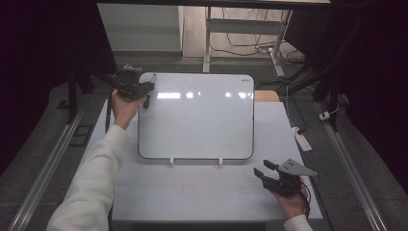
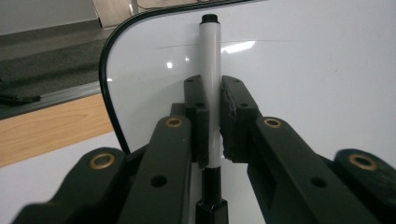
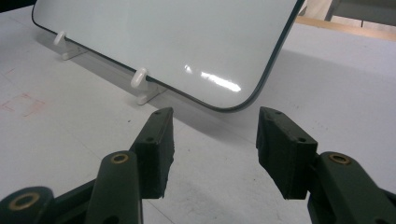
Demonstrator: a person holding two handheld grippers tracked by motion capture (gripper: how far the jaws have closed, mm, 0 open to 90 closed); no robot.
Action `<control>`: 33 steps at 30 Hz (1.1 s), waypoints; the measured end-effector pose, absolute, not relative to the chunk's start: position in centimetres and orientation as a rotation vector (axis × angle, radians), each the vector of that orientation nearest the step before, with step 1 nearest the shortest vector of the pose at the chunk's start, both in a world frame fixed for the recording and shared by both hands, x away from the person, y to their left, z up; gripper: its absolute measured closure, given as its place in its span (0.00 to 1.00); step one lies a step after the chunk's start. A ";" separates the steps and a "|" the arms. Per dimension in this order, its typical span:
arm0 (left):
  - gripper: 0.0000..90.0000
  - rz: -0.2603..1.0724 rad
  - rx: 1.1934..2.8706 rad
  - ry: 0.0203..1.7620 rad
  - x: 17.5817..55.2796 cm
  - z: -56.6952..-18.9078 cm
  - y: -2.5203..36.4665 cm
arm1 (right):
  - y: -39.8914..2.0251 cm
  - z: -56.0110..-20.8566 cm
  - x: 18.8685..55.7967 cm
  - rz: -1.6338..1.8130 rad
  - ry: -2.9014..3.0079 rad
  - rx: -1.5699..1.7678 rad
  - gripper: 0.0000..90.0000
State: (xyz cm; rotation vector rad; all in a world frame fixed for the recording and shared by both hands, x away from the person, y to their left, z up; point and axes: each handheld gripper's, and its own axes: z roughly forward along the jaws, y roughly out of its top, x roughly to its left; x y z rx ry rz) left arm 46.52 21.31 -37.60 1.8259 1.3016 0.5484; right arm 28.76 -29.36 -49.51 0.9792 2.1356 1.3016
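On the white worktop, a glossy black-edged white whiteboard leans on two white clips. The left tool is clenched on a white black-capped marker at its upper-left corner. The right tool is spread, released, near its lower-right corner.

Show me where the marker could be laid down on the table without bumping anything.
Best free patch: the bare table strip in front of the whiteboard, between its two white feet and the near edge, left of the open right gripper. Narrower strip right of the board. The left gripper, shut on the marker, crowds the board's far-left corner.
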 end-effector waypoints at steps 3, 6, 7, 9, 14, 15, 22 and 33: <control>0.90 0.566 1.841 1.291 46.5 -37.6 21.1 | -29.3 -49.6 28.8 1.299 2.138 0.980 0.51; 0.89 0.583 1.853 1.283 46.5 -37.6 21.0 | -29.3 -49.5 28.8 1.298 2.136 0.980 0.51; 0.89 0.589 1.858 1.281 46.4 -37.6 20.9 | -29.3 -49.5 28.7 1.300 2.135 0.981 0.51; 0.88 0.615 1.876 1.274 46.3 -37.6 20.7 | -29.3 -49.5 28.7 1.301 2.134 0.979 0.51; 0.82 0.661 1.897 1.262 46.2 -37.5 20.2 | -29.2 -49.6 28.8 1.297 2.139 0.977 0.51; 0.81 0.665 1.902 1.257 46.1 -37.4 20.2 | -29.2 -49.6 28.8 1.298 2.138 0.978 0.51; 0.57 0.705 1.887 1.188 44.3 -36.5 20.8 | -29.4 -49.6 28.8 1.295 2.140 0.978 0.51; 0.43 0.596 1.909 1.025 35.2 -38.9 22.2 | -30.1 -49.7 29.2 1.273 2.167 0.948 0.48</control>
